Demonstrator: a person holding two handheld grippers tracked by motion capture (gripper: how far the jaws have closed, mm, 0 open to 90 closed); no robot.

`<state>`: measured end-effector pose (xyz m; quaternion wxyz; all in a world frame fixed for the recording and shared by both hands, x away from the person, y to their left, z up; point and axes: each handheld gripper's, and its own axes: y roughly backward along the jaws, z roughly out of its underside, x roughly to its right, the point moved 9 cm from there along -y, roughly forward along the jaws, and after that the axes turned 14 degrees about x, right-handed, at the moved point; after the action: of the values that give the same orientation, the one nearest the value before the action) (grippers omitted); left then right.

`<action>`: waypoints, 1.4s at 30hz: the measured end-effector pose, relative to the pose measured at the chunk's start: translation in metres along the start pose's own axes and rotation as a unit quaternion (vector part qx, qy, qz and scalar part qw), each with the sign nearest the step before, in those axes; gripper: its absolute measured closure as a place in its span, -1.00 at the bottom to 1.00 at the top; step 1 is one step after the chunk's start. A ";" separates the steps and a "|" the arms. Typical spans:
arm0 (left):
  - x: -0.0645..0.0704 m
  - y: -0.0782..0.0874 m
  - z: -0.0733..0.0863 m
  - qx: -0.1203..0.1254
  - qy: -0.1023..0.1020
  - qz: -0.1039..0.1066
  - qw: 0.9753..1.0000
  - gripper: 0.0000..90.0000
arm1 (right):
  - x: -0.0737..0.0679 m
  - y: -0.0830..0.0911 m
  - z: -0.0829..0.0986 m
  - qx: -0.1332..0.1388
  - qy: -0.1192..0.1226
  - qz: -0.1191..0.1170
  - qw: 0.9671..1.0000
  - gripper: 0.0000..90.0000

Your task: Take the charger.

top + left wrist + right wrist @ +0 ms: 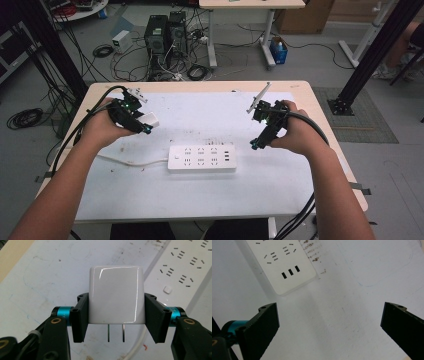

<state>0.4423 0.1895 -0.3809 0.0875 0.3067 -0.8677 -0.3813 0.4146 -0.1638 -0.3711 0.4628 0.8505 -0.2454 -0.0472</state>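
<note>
A white power strip (pixel 202 158) lies flat in the middle of the white table, its cord (pixel 131 162) running off to the left. My left gripper (pixel 146 125) hovers up and left of the strip, shut on a white plug adapter (pixel 116 295) whose two metal prongs (pixel 116 333) point back toward the camera. The strip's button end (pixel 185 270) lies beyond the adapter. My right gripper (pixel 256 144) hangs open to the right of the strip, nothing between its jaws. The strip's USB end (pixel 287 267) lies ahead of it.
The table (pixel 210 200) has a wooden rim and a stained white top. Beyond its far edge the floor holds computer towers (pixel 165 35), tangled cables and another table's legs. Black frame posts stand at both sides.
</note>
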 end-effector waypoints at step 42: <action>0.033 -0.010 -0.053 0.014 -0.047 0.027 0.998 -0.06 | 0.006 0.009 -0.003 0.026 -0.009 0.008 1.000 -0.97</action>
<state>0.4409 0.1323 -0.3545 0.0528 0.2661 -0.8839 -0.3810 0.4179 -0.1683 -0.3612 0.4383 0.8600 -0.2575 -0.0452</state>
